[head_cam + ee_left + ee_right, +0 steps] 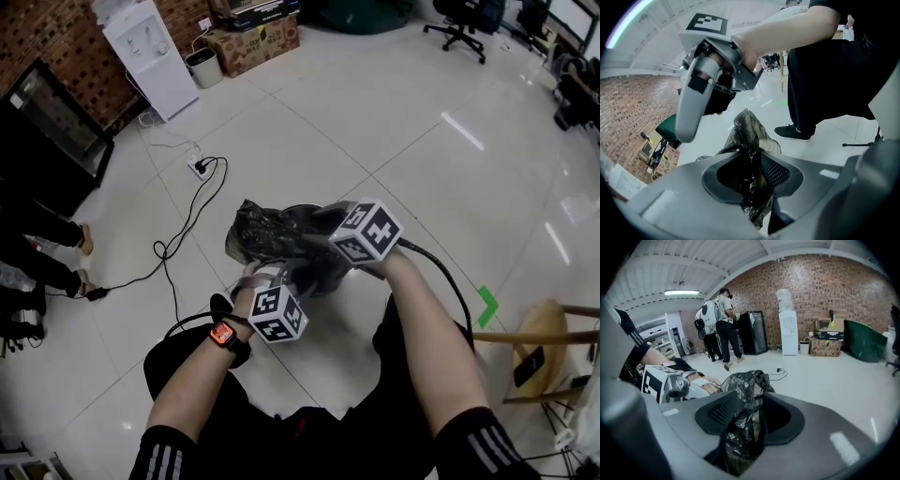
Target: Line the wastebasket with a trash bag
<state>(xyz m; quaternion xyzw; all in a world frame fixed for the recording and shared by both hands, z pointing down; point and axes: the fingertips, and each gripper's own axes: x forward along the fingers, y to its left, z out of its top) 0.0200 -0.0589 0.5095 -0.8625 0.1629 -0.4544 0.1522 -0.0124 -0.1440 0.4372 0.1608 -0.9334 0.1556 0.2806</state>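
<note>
A crumpled black trash bag (267, 234) lies bunched over a dark wastebasket (323, 274) on the floor between my knees; most of the basket is hidden under it. My left gripper (267, 279) reaches the bag's near edge from below. My right gripper (330, 225) comes in from the right. In the left gripper view a fold of bag (751, 140) runs up through the gap of the left gripper (752, 171), whose pads stand apart. In the right gripper view the bag (743, 394) likewise sits loose between the parted pads of the right gripper (747, 416).
A black cable (178, 234) runs across the tiles from a floor socket (199, 167). A white water dispenser (150, 56), a small bin (203, 67) and cardboard boxes (251, 42) stand at the back. A wooden stool (544, 342) stands on the right. People stand at left (37, 253).
</note>
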